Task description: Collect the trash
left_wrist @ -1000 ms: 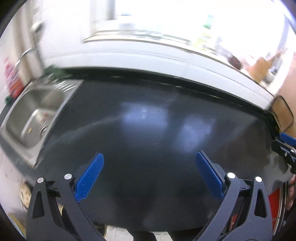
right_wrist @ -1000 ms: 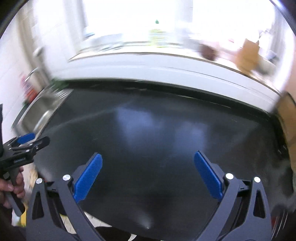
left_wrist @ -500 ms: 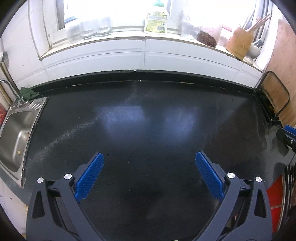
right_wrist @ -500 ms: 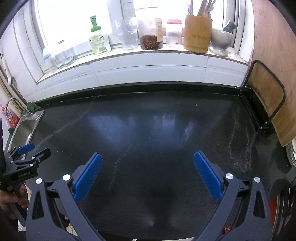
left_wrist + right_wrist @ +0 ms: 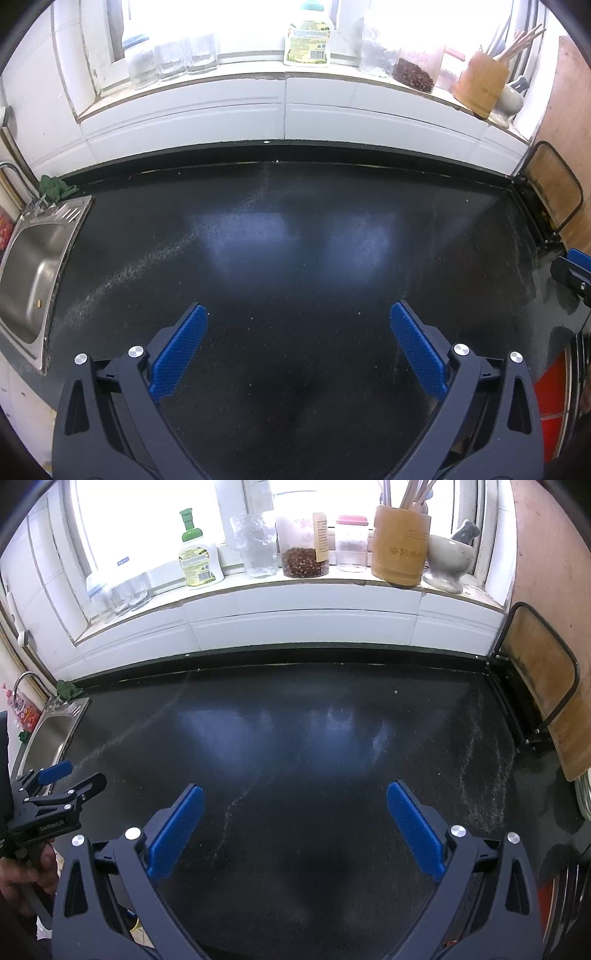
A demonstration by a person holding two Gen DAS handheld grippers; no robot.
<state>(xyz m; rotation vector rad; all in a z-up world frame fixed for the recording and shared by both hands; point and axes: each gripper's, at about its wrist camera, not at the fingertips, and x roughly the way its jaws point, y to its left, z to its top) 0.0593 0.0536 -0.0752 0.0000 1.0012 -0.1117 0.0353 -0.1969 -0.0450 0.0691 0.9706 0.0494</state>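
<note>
A black countertop (image 5: 295, 236) fills both views, and no piece of trash larger than a crumb shows on it. A pale speck (image 5: 395, 692) lies near the back right, and fine dusty streaks (image 5: 480, 760) cross the surface. My left gripper (image 5: 297, 306) hangs open over the counter's front middle with nothing between its blue pads. My right gripper (image 5: 294, 786) is open too, equally empty, a little further right. In the right wrist view the left gripper (image 5: 70, 779) shows at the left edge, held by a hand (image 5: 22, 875). A tip of the right gripper (image 5: 572, 266) pokes in at the left wrist view's right edge.
A steel sink (image 5: 29, 266) borders the counter on the left, with a green cloth (image 5: 55, 186) behind it. A cutting board in a black rack (image 5: 539, 686) stands at the right end. The windowsill holds a soap bottle (image 5: 195, 561), jars, a bamboo utensil holder (image 5: 399, 546) and a mortar (image 5: 447, 563).
Both views were blurred and tilted a second ago; they have since swung level and steadied facing the counter and windowsill. Both grippers have stayed open and empty.
</note>
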